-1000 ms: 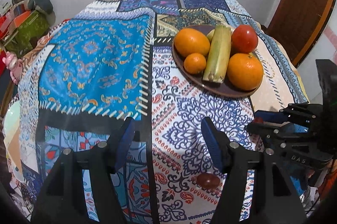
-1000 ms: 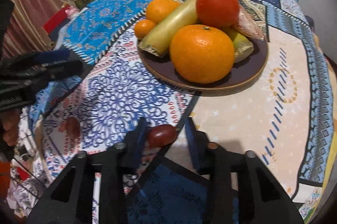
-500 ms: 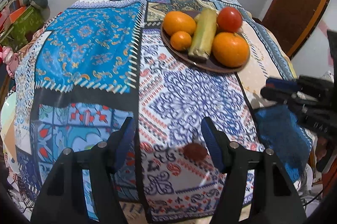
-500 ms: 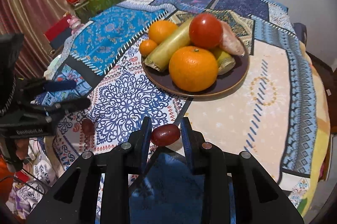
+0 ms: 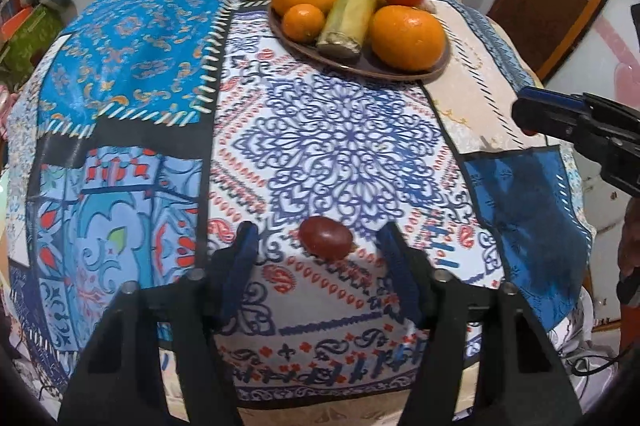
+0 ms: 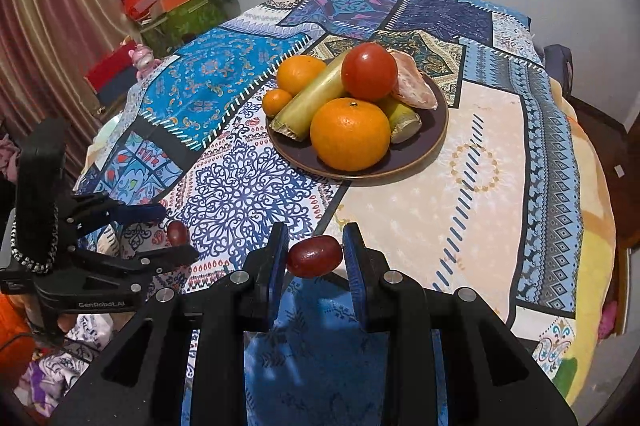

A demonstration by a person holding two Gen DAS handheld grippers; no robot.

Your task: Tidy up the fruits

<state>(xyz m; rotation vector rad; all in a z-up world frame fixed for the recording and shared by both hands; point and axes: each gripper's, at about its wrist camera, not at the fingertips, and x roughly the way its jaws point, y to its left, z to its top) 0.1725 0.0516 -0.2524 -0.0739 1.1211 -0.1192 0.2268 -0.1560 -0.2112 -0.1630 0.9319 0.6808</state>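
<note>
Main risk, as judged: the small dark-red oval grape (image 5: 326, 243) on the patterned patchwork tablecloth (image 5: 340, 145) lay close to the table's near edge, and it sat nearer the right finger than the left. With the left gripper (image 5: 320, 246) closing on either side of it and neither blue pad touching yet, one pad would likely arrive first and nudge the smooth fruit into a roll toward the drop. A hard squeeze could also split the skin.

Second risk: the right gripper (image 6: 314, 256) was clamped on another dark-red grape (image 6: 315, 256) end to end, held clear above the cloth; a round, slick thing pinched that way could pop out on the way to the brown round plate (image 6: 436, 129) piled with oranges, a tomato and green stalks.

Pose: both grippers pitched steeply downward; left low over the cloth edge, right raised and aimed toward the plate.
</note>
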